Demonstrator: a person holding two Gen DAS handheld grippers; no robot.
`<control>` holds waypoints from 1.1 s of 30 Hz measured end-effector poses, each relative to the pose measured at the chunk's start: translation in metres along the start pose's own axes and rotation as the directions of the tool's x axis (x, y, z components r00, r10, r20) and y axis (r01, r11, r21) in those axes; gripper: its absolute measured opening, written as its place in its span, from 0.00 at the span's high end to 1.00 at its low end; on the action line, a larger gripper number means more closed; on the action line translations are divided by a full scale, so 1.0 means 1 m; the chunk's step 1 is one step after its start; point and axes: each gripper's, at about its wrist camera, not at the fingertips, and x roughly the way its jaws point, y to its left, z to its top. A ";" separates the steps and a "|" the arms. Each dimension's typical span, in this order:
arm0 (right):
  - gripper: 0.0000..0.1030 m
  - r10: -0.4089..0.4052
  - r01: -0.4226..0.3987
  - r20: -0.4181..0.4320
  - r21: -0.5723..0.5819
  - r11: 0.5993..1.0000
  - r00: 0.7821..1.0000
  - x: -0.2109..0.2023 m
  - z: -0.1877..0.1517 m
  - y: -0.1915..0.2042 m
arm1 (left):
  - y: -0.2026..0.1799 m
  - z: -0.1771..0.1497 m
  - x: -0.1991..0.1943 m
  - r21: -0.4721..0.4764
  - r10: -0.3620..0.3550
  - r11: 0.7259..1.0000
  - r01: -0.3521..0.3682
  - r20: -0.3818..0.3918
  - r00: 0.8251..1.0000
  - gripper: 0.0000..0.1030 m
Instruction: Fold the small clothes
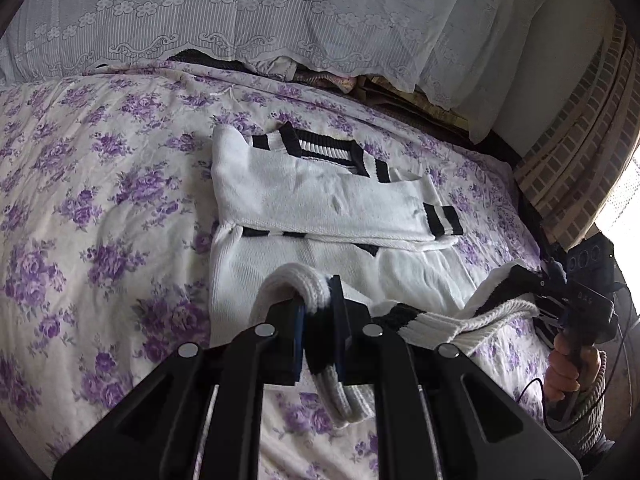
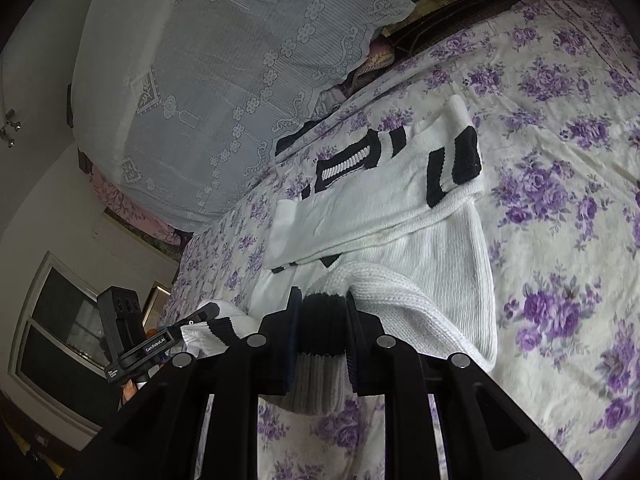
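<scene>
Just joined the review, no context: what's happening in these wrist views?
A person holds a gripper in each hand over a bed with a purple-flowered sheet, folding a white knitted sweater with black stripes. Its sleeves are already folded across the body. The left gripper is shut on one corner of the ribbed bottom hem; the right gripper is shut on the other corner. The hem is lifted off the sheet, while the collar end lies flat.

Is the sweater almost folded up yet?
Partly. The sleeve already lies folded across the white sweater. Now the left gripper and right gripper each pinch the bottom hem, lifted off the flowery bedspread. Left: laying the hem up over the sleeves.
</scene>
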 end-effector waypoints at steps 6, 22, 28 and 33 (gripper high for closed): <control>0.81 -0.031 0.032 0.029 -0.010 0.999 0.999 0.016 0.028 -0.005 | -0.001 0.029 0.022 0.025 0.033 0.999 -0.033 0.003 0.999 0.90; 0.81 -0.007 0.001 0.108 0.060 0.998 0.994 0.065 0.101 -0.025 | 0.001 0.093 0.055 0.021 0.087 0.996 -0.089 0.090 0.992 0.90; 0.81 -0.007 -0.003 0.115 0.084 0.996 0.993 0.084 0.118 -0.036 | 0.008 0.110 0.073 0.004 0.118 0.993 -0.119 0.106 0.987 0.90; 0.81 -0.009 -0.007 0.130 0.123 0.992 0.992 0.101 0.132 -0.049 | 0.009 0.122 0.093 0.008 0.186 0.982 -0.189 0.131 0.974 0.90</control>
